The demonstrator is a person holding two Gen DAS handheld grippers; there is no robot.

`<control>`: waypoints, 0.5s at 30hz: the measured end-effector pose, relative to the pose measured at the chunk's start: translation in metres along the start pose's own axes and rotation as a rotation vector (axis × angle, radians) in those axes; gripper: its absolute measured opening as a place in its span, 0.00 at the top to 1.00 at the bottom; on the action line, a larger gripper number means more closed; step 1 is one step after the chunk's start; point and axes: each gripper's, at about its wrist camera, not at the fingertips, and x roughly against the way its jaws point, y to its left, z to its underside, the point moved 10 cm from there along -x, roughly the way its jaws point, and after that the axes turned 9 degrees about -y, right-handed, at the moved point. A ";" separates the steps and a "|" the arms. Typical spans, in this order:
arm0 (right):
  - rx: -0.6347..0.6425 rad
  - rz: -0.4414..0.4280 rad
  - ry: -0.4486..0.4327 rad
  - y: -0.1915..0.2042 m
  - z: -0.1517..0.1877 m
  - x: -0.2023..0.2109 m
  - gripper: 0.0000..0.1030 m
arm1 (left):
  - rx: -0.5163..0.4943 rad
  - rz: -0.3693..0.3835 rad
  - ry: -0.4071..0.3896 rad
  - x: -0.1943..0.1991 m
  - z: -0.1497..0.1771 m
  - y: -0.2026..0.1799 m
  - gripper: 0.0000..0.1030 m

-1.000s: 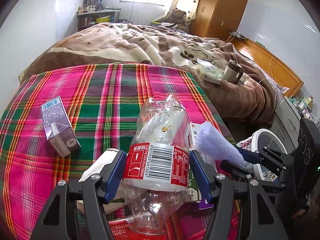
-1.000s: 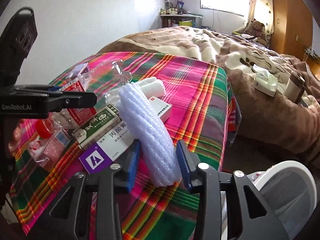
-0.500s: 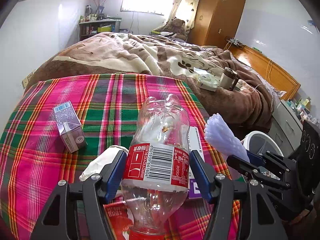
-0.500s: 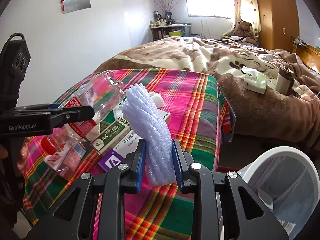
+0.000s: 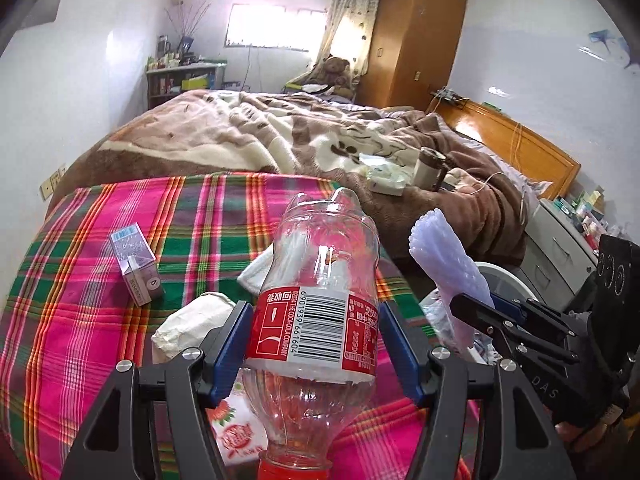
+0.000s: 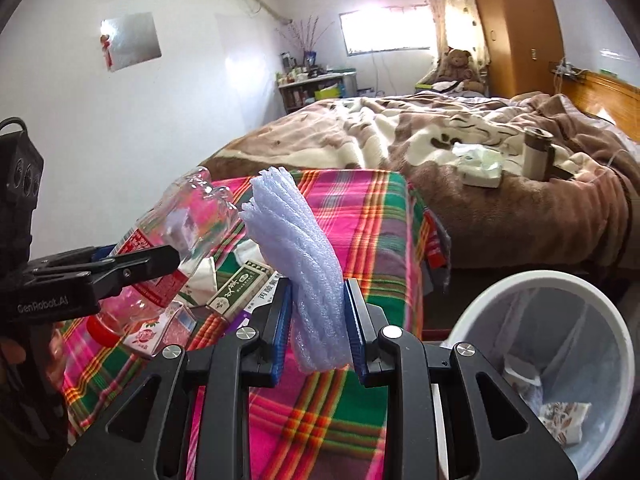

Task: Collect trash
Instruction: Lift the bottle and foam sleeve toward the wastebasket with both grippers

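the left gripper (image 5: 316, 344) is clamped on a clear bottle (image 5: 320, 304), its blue pads pressed against the red label on both sides. the bottle is held off the plaid cloth (image 5: 80, 320), red cap toward the camera and base pointing out toward the bed (image 5: 280, 136). from the right wrist view the same bottle (image 6: 176, 240) hangs above the litter on the cloth.

the right gripper (image 6: 318, 320) is squeezed on a foam roll (image 6: 300, 264), a pale ribbed bundle that sticks up well past the pads. it is lifted clear of the cloth, near the table's right edge. just to its right and lower down stands a white bin (image 6: 520, 284) lined with a bag, with a few scraps already inside.

still lying on the cloth: a small purple carton (image 5: 136, 264) off to the left, well apart from the rest; a crumpled tissue (image 5: 192, 320) just beside the left gripper's left finger; a green box (image 6: 240, 284) and a red packet (image 6: 152, 332) under the held bottle.

a mug (image 5: 430, 168) sits on the bed's brown blanket.
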 end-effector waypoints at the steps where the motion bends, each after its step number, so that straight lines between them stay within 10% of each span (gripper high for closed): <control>1: -0.002 0.006 -0.007 -0.002 -0.001 0.004 0.74 | -0.011 0.000 -0.011 0.004 -0.001 -0.005 0.37; 15: -0.057 0.115 -0.099 -0.032 -0.008 0.054 0.74 | -0.077 0.092 -0.051 0.030 -0.001 -0.069 0.37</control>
